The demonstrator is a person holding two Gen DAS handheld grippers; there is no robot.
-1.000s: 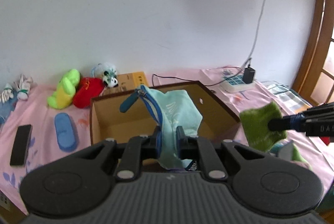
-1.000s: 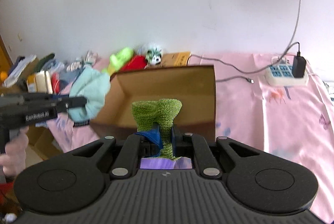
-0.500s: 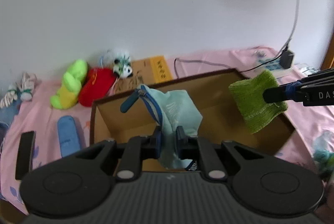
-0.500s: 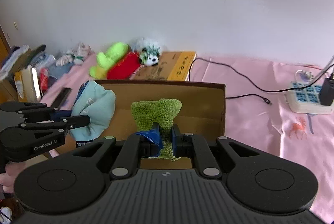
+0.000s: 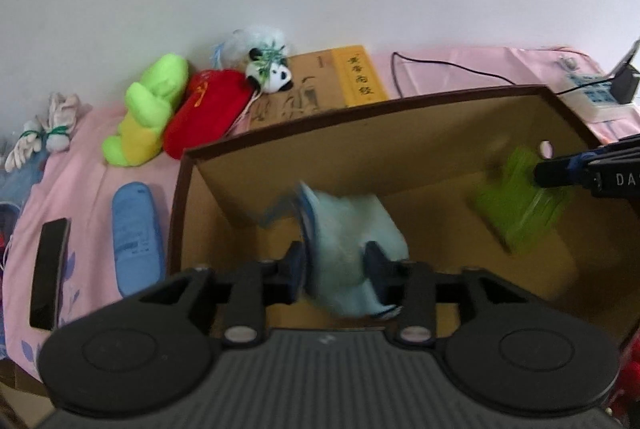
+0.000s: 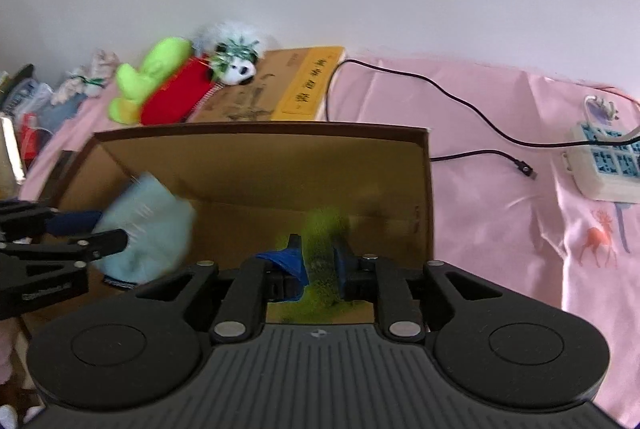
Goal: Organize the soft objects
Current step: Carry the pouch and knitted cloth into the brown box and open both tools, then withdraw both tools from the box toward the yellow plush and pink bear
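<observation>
Left tool (image 5: 334,267), fingers spread, has the pale blue pouch (image 5: 352,229) between them; right tool (image 6: 318,261) pinches the green cloth (image 6: 322,253), both over the box (image 6: 264,165).

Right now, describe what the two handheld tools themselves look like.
Both are matte black plastic. The left tool has a ribbed housing, two round discs, silver pivot screws and angular linkage bars ending in dark blue pads. The right tool matches it. Seen from the side, each carries white lettering, too blurred to read fully.
</observation>
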